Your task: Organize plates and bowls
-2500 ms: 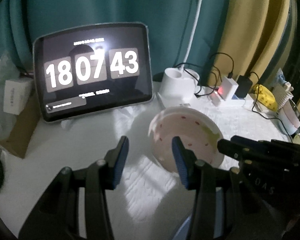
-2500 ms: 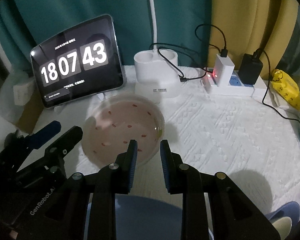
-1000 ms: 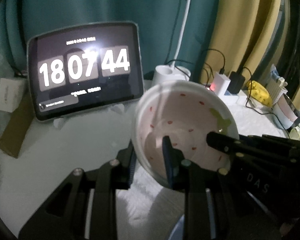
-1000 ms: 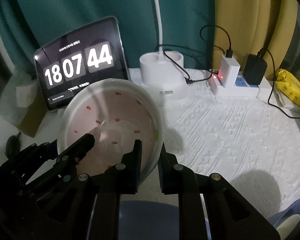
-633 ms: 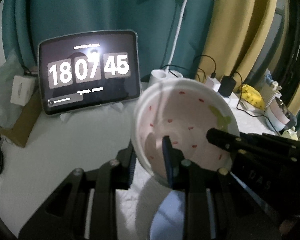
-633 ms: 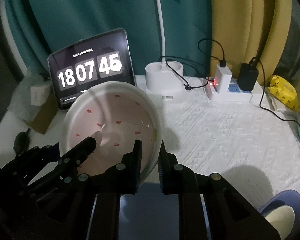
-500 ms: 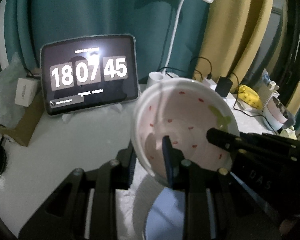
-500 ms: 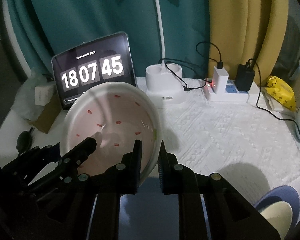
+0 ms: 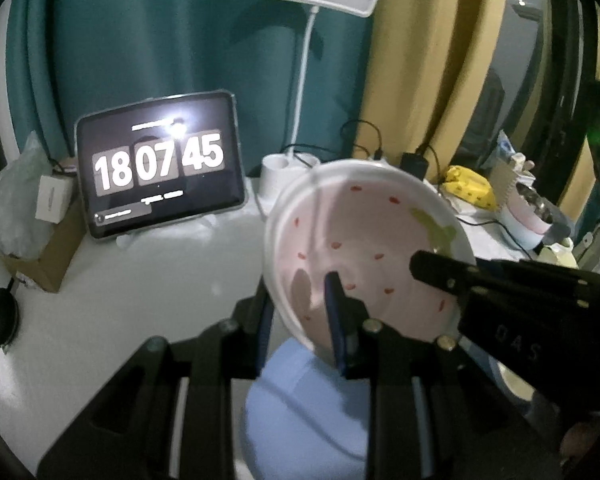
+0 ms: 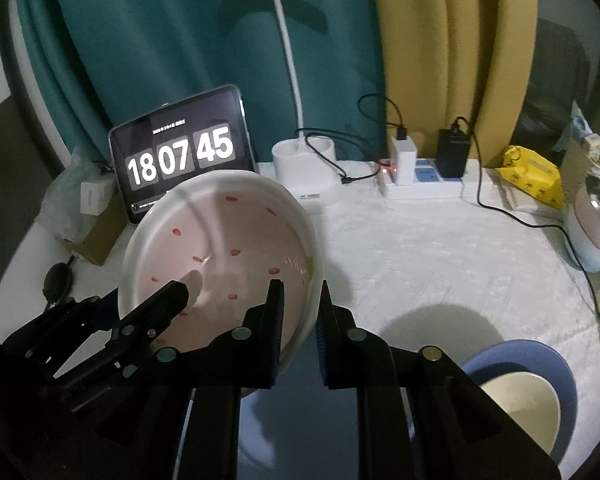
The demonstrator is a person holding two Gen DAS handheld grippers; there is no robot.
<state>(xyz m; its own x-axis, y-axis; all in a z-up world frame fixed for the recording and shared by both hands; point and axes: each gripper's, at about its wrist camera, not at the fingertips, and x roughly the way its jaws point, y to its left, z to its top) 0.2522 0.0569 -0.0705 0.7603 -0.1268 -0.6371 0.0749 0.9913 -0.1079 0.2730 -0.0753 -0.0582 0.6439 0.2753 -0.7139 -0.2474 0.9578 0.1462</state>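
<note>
- left claw (image 9: 300,316): clamped on near rim of pink bowl (image 9: 364,248).
- right claw (image 10: 298,312): clamped on opposite rim of same bowl.
- bowl: tilted, held above white bench (image 10: 440,248), over blue plate (image 9: 300,412).

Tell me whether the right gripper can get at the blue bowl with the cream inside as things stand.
Probably not yet. The right gripper is shut on the rim of the pink bowl, which the left gripper also grips. The blue bowl sits uncovered on the white cloth, so freed jaws could likely reach it.
</note>
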